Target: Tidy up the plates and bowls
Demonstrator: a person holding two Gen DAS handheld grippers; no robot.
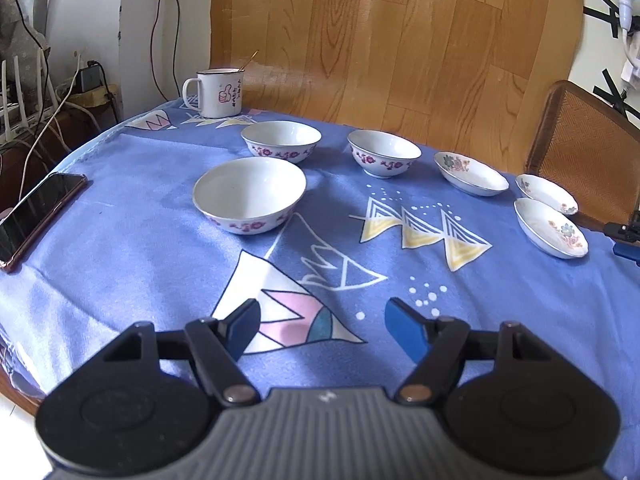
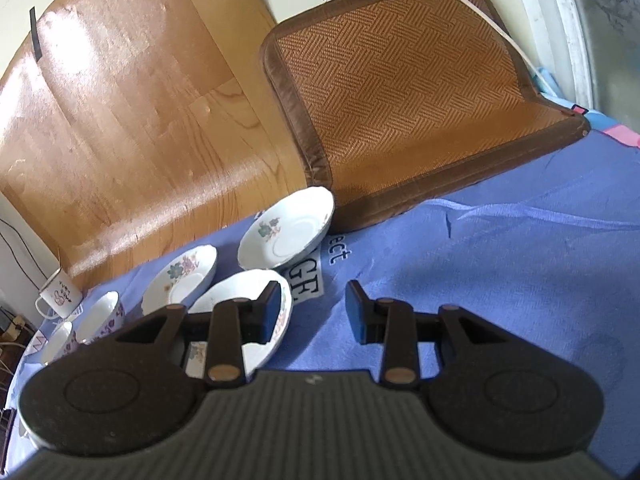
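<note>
- The left claw, black with blue pads, is held above the counter, which is draped in a blue cloth printed with white, yellow and pink triangles; its jaws are spread apart and nothing is seen between them.
- Three white ceramic bowls with purple flower bands are set ahead of it: the largest bowl nearest, a second bowl behind it, and a third bowl to the right.
- Three shallow white plates with painted flowers are placed further right: one plate beside the third bowl, a far plate and a near plate just beside each other at the cloth's edge.
- A white enamel mug is stood at the far edge, and a dark phone is laid on the left.
- The right claw is held with jaws parted and empty over bare cloth, its left finger seen in front of the nearest plate; whether the plate is touched cannot be told.
- A woven brown mat is propped behind the plates.
</note>
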